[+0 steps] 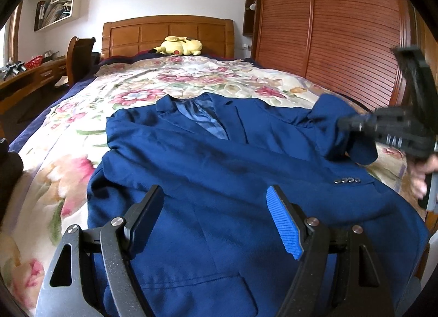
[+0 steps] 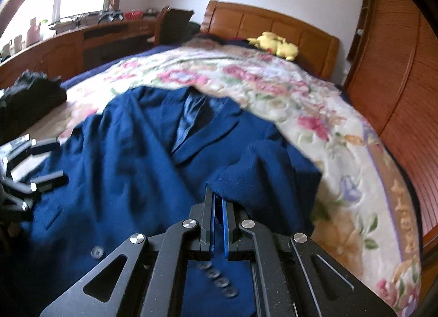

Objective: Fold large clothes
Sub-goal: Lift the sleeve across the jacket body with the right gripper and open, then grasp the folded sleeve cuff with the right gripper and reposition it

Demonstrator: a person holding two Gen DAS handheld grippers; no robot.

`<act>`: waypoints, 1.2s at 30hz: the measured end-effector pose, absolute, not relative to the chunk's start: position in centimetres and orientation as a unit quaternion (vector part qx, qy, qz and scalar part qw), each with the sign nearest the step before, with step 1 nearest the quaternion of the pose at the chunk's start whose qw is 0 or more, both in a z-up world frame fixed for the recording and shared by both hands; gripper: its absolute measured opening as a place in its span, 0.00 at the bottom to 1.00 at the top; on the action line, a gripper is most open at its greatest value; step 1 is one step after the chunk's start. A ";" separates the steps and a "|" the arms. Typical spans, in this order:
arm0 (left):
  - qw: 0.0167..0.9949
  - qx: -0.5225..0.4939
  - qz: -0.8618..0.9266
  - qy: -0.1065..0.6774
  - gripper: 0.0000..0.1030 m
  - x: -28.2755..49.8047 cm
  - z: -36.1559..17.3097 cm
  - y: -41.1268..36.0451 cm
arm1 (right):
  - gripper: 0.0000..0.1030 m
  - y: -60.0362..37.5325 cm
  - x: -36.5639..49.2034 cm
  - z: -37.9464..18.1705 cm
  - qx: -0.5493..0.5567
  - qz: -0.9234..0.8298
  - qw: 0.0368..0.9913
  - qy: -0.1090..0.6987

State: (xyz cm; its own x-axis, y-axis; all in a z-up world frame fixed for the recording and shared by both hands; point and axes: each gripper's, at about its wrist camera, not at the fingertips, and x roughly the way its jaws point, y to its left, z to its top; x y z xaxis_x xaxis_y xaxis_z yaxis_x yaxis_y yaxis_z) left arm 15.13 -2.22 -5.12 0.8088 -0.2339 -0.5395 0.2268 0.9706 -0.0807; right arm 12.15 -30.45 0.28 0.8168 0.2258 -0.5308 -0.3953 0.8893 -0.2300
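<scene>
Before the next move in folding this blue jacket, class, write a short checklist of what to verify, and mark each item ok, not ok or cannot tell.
1. Right gripper shut on the sleeve: ok, the fingers are closed with blue cloth between them.
2. Left gripper free to help: ok, its fingers are spread wide and hold nothing.
3. Jacket lying front up on the floral quilt: ok, lapels and lining show.
4. Body of the jacket smooth: not ok, creases run near the left shoulder.
5. Left sleeve laid out: cannot tell, it is not clearly seen.
6. Black bundle apart from the jacket: ok.
</scene>
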 end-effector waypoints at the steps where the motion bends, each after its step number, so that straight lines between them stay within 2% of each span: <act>1: 0.951 -0.006 -0.121 0.284 0.76 15.1 -5.1 -2.1 | 0.04 -30.3 12.2 -0.2 -0.167 0.167 0.936 0.260; 9: 0.952 -0.003 -0.119 0.283 0.76 14.7 -5.0 -1.8 | 0.04 -28.4 13.3 -2.7 -0.167 0.161 0.923 0.306; 12: 0.952 -0.003 -0.118 0.281 0.76 14.6 -4.9 -1.8 | 0.19 -27.7 13.0 -2.9 -0.170 0.160 0.921 0.312; 14: 0.953 -0.003 -0.118 0.280 0.76 14.5 -4.9 -1.8 | 0.42 -27.7 12.4 -2.6 -0.163 0.160 0.924 0.308; 16: 0.953 -0.002 -0.117 0.279 0.76 14.4 -4.8 -1.7 | 0.56 -28.2 11.3 -2.1 -0.150 0.163 0.928 0.300; 17: 0.953 0.000 -0.117 0.278 0.76 14.4 -4.8 -1.8 | 0.59 -28.4 10.7 -1.8 -0.145 0.163 0.931 0.293; 26: 0.954 0.005 -0.118 0.276 0.76 14.2 -4.8 -2.1 | 0.64 -31.5 8.1 -1.2 -0.155 0.118 0.947 0.256; 36: 0.954 0.006 -0.117 0.276 0.76 14.2 -4.8 -2.2 | 0.66 -34.9 13.8 -4.9 -0.116 0.069 0.937 0.322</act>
State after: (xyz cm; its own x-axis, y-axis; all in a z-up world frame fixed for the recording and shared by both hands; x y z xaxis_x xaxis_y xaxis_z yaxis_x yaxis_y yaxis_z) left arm 14.22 -2.16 -4.81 0.8198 -0.2207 -0.5284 0.2274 0.9723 -0.0532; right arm 13.77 -34.91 -4.89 0.7830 0.0553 -0.6196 -0.2049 0.9634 -0.1729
